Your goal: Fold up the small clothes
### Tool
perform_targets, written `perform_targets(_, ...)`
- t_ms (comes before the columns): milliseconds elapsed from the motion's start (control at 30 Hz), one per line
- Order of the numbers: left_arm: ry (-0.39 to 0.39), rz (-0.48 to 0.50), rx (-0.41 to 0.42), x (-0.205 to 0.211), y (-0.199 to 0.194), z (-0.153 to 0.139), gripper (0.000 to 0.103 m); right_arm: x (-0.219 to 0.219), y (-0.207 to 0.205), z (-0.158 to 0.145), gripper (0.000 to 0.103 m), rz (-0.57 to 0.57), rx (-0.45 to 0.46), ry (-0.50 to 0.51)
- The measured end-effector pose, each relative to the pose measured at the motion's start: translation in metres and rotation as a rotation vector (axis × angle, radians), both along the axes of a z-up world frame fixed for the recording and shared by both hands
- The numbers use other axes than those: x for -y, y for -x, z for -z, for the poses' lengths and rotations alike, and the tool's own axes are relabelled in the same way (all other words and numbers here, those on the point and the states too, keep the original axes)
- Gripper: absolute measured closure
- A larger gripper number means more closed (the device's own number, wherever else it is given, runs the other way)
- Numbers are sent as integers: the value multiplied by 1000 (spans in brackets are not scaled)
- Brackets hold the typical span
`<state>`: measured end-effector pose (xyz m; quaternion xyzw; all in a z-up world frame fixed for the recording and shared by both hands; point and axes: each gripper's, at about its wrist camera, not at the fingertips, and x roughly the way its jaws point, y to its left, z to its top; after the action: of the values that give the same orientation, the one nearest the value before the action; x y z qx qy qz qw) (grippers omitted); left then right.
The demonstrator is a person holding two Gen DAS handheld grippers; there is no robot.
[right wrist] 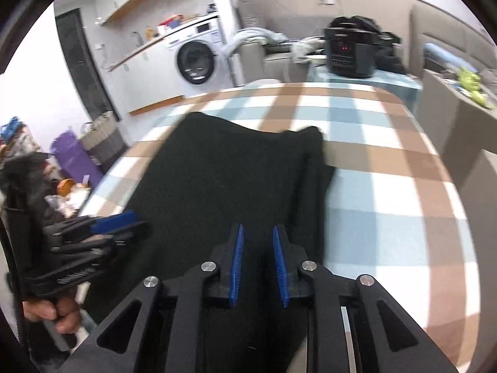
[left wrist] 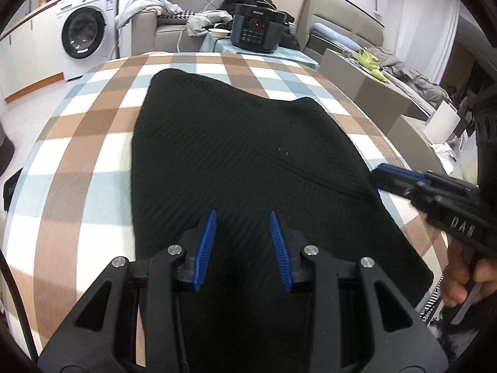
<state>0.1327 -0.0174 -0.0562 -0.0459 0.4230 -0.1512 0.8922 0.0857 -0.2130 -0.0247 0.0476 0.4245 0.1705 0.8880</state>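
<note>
A black ribbed garment lies flat on the checked tablecloth; in the right wrist view its right edge is folded over. My left gripper is open just above the garment's near part, nothing between its blue pads. My right gripper is open over the garment's near right part and empty. It also shows in the left wrist view at the garment's right edge. The left gripper shows in the right wrist view at the left.
A black pressure cooker and a white bowl stand on a side table beyond the table's far edge. A washing machine is at the back left. A sofa, boxes and a bed lie to the right. Baskets stand on the floor left.
</note>
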Motion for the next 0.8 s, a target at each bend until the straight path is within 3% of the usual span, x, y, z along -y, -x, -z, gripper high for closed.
perform_targets(67,0,33,-17,5,-14,4,70,-15,-17,10,83,-50,-37,9)
perform_targets(167,-65,42,-40,10,-30,14,70,-33,-38,26,83,-86,-92,24)
perform_targets(233,-35,45,-42,3,-37,18,70,-36,-46,39,83,-68,-119,70)
perform_targets(433,-5,-16,-64,-29,-38,19,70,-15,-31,36,85,-41,-68,180)
perform_targets(567,-56,-36,-23,-25,-52,9,70,-14,-37,25,80,-49,-50,142)
perform_targets(700,-56,-33,-30,-23,-81,9,70,-24,-61,29,77,-63,-71,103)
perform_targets(800,-45,-59,-60,-32,-96,18,70,-22,-72,37,77,-46,-92,146)
